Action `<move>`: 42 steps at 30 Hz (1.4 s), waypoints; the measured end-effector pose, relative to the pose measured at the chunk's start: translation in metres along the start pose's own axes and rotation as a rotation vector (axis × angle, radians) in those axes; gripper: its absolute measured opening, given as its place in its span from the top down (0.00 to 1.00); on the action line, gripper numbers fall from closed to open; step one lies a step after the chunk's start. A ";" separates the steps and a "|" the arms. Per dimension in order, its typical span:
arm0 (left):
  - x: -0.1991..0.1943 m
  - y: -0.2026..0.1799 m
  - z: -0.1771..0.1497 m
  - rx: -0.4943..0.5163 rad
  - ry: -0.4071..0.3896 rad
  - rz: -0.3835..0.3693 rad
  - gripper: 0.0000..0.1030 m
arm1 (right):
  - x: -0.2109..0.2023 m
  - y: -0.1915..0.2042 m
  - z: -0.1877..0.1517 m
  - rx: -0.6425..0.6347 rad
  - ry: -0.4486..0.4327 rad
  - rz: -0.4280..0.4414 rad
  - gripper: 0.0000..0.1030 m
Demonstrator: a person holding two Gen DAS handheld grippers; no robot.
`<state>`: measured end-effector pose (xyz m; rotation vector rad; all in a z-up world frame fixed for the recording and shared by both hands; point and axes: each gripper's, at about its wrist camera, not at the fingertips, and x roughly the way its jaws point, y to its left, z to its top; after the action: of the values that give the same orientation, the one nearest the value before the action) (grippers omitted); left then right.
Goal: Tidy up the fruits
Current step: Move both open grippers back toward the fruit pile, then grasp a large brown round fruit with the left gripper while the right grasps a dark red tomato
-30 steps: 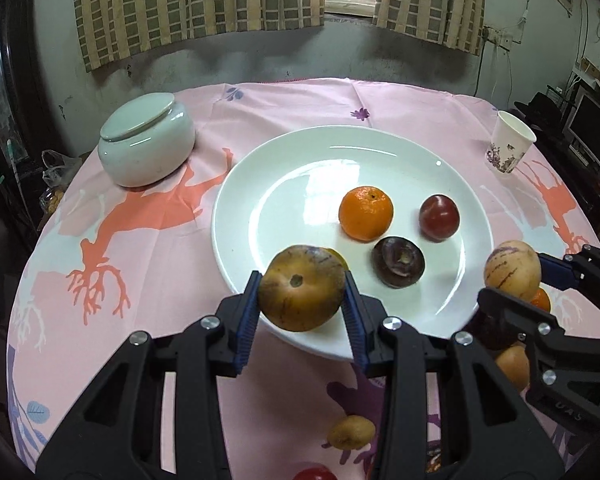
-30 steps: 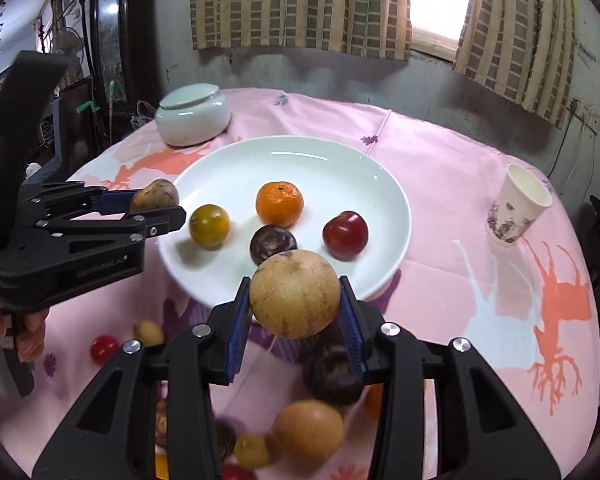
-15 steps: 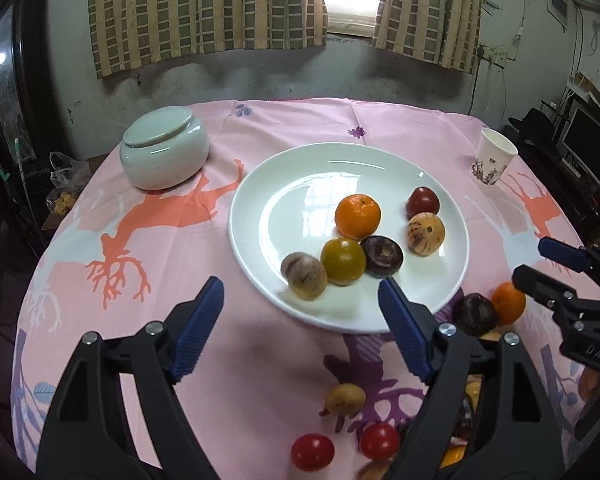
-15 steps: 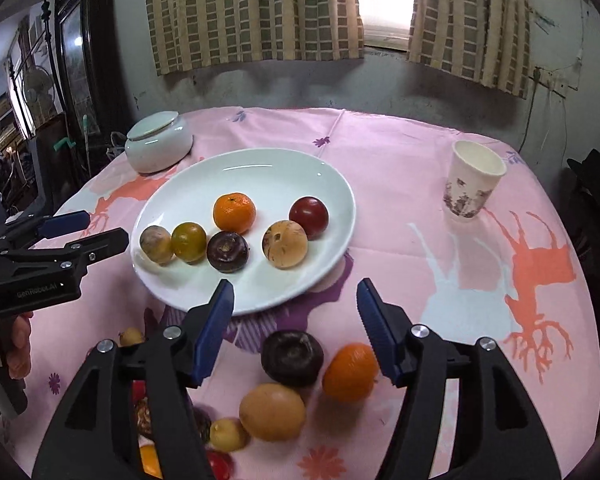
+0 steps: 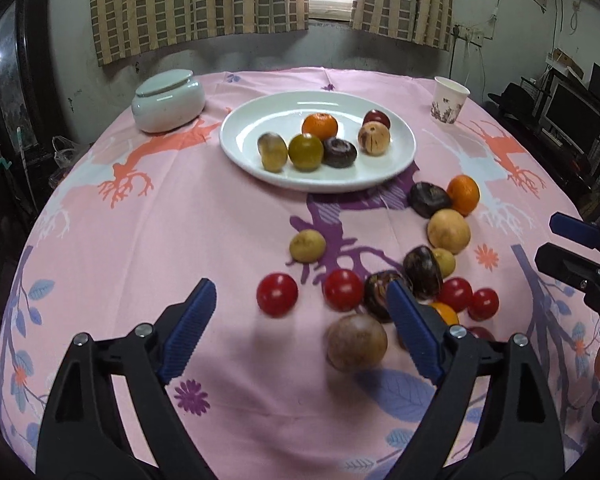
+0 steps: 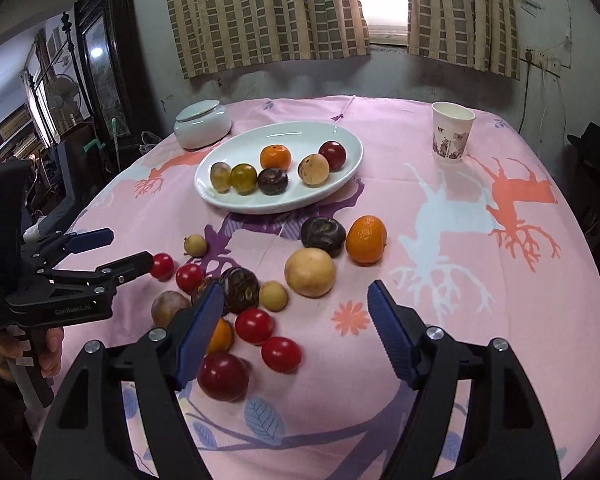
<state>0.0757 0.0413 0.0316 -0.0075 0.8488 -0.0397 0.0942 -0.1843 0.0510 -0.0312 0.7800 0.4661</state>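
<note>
My left claw [image 5: 300,330] has just been opening and now gapes wide with nothing in it; a brown round fruit [image 5: 357,342] and red tomatoes [image 5: 277,294] lie on the pink cloth [image 5: 180,240] just ahead. My right claw [image 6: 296,330] has been opening too and holds nothing, with the loose fruit pile [image 6: 260,292] near its left finger. Farther off, the white plate [image 5: 400,160] holds six fruits.

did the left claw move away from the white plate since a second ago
Yes. The left claw has pulled back from the white plate toward the table's near edge; its jaws have just been opening, with nothing gripped.
</note>
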 end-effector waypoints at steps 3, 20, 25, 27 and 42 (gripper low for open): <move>0.002 -0.002 -0.012 -0.013 0.016 -0.007 0.14 | -0.003 0.002 -0.015 -0.009 -0.016 0.015 0.27; 0.007 -0.018 -0.039 0.065 0.021 -0.036 0.22 | 0.016 -0.016 -0.035 0.031 0.034 0.022 0.27; 0.031 -0.021 -0.040 0.089 0.099 -0.038 0.35 | 0.015 -0.015 -0.034 0.030 0.028 0.026 0.27; 0.035 -0.021 -0.039 0.077 0.100 -0.041 0.35 | 0.013 -0.015 -0.034 0.027 0.022 0.030 0.27; 0.020 -0.016 -0.032 0.073 -0.026 -0.050 0.63 | 0.015 0.017 -0.042 -0.102 0.089 0.150 0.27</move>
<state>0.0647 0.0244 -0.0039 0.0387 0.8203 -0.1176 0.0683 -0.1715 0.0136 -0.0891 0.8491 0.6497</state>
